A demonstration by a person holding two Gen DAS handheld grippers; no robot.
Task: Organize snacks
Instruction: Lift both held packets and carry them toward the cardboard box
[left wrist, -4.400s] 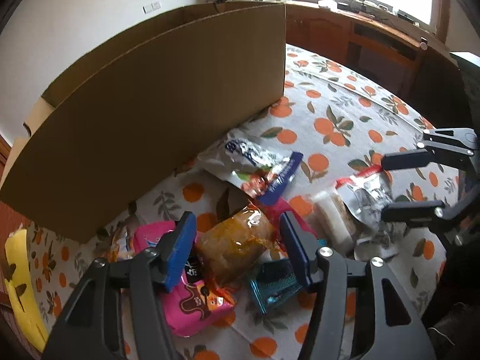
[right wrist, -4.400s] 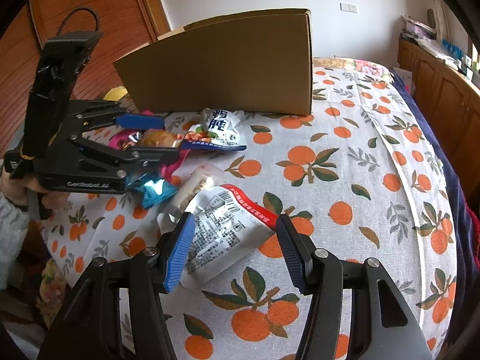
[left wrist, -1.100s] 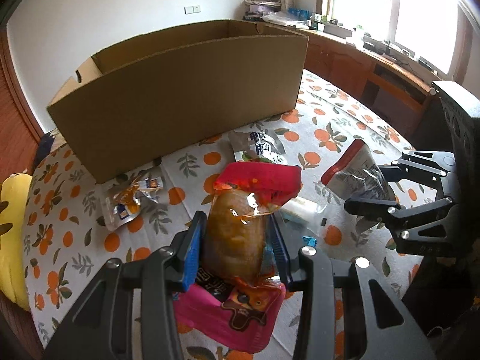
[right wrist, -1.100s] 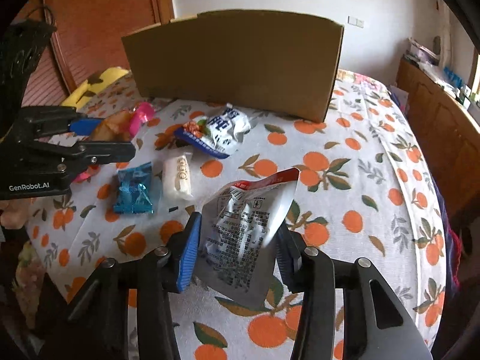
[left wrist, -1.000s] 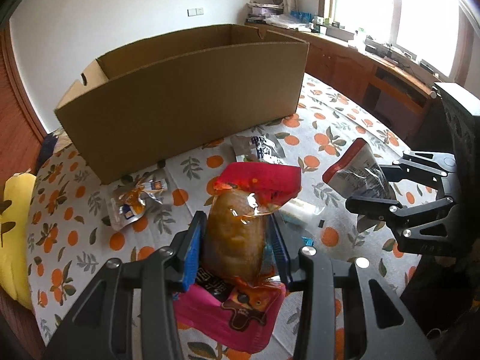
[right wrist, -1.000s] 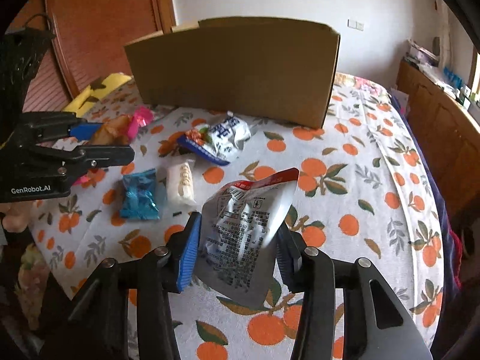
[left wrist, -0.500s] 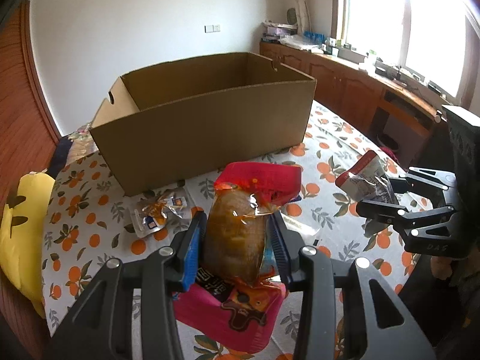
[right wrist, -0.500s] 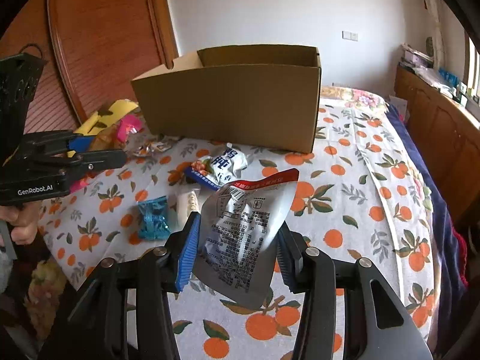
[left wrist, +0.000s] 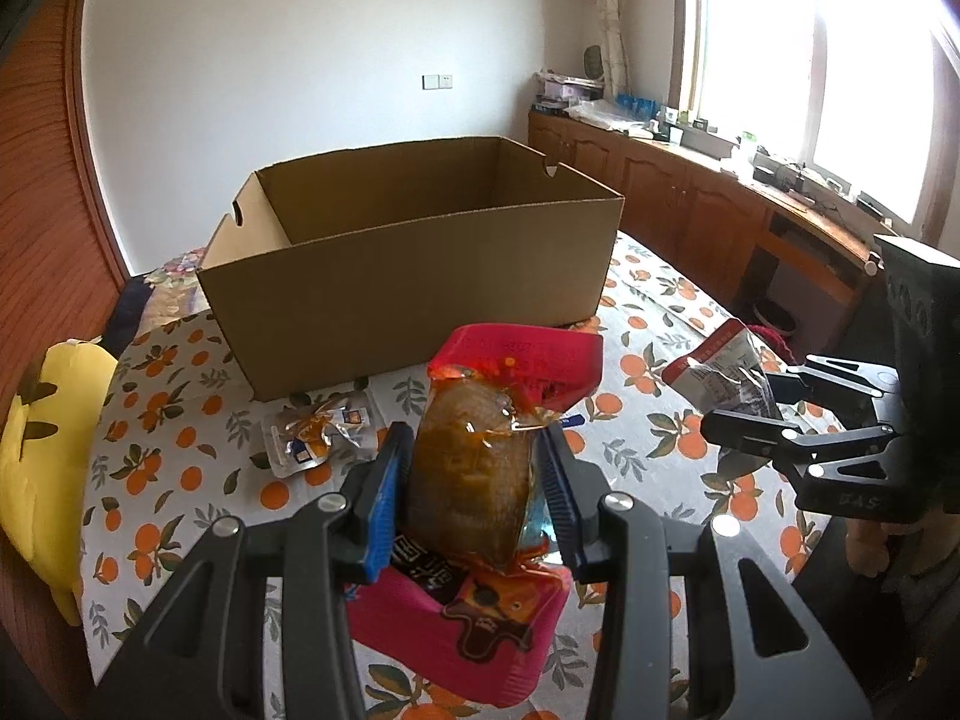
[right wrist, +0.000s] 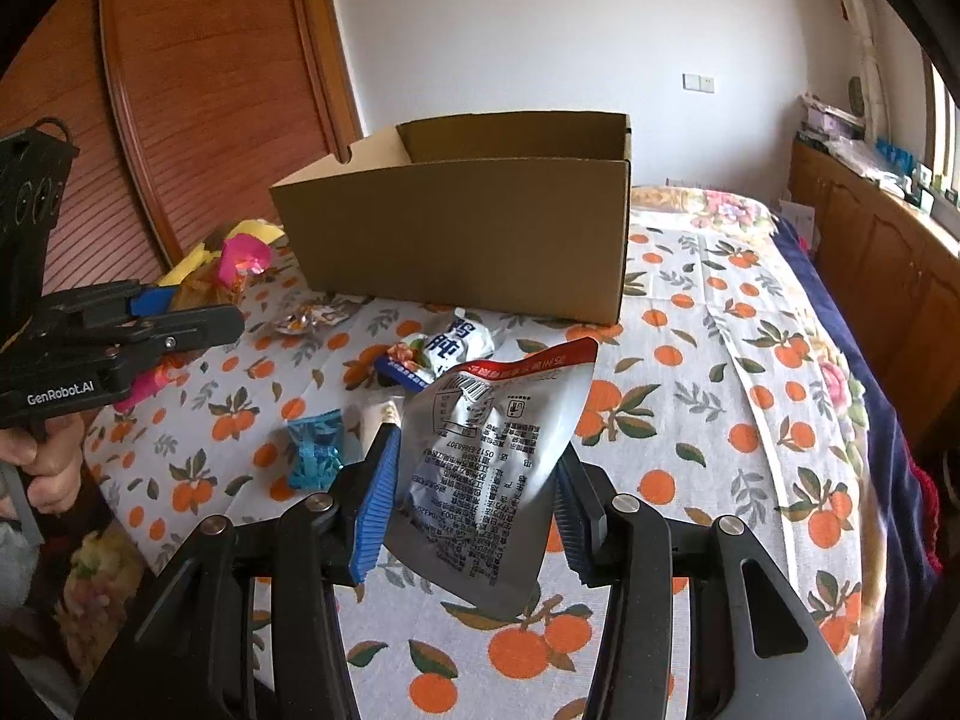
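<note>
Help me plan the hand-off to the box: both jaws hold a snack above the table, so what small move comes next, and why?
Probably carry both forward over the cardboard box. The left gripper clamps the orange snack pack, the right gripper the silver pouch; both are lifted, and the box stands open ahead.

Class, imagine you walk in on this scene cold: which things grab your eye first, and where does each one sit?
The big open cardboard box stands mid-table on the orange-print tablecloth, nothing visible inside. In front of it, the left gripper is shut on a red-topped clear snack pack held above a pink packet, while the right gripper is shut on a silver foil pouch. More snacks lie scattered below.
</note>
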